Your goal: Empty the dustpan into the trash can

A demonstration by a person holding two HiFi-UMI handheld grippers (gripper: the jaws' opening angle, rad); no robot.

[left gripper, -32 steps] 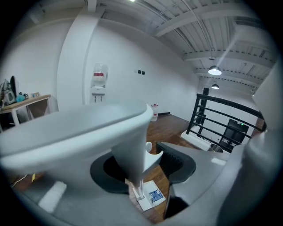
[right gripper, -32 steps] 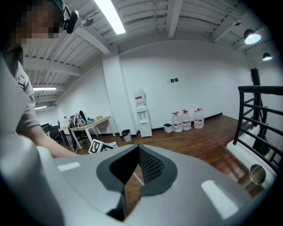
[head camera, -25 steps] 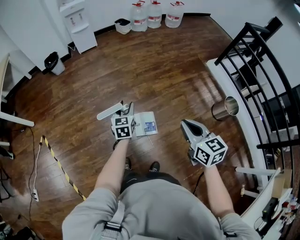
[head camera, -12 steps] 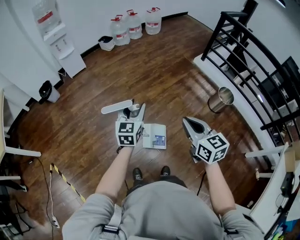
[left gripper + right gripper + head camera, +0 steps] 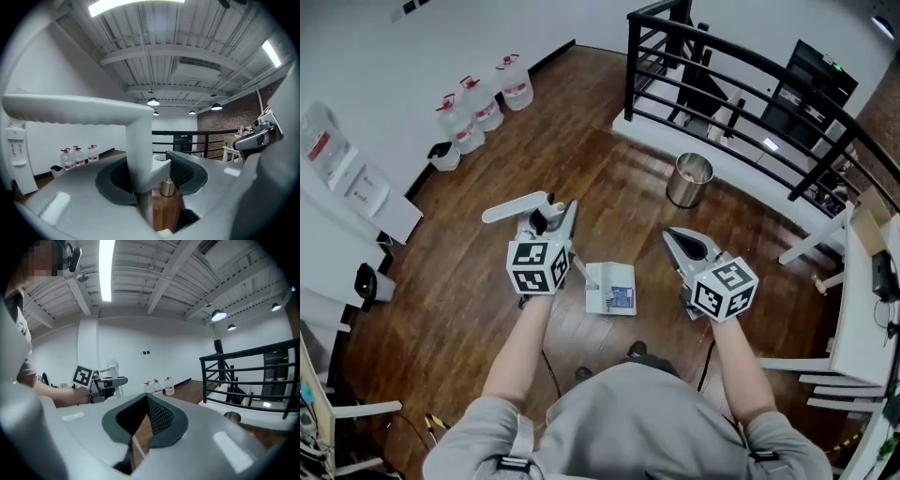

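Left gripper (image 5: pixel 551 217) clamps the dustpan (image 5: pixel 611 290) by its handle, above the floor (image 5: pixel 581 141); right gripper (image 5: pixel 684 246) is closed; trash can (image 5: pixel 689 180) stands ahead.

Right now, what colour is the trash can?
Shiny silver metal. The trash can shows best in the head view.

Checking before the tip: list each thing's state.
trash can: upright on the floor, top open.
dustpan: held by its handle, apart from the trash can.
left gripper: shut on the dustpan.
right gripper: shut, empty.
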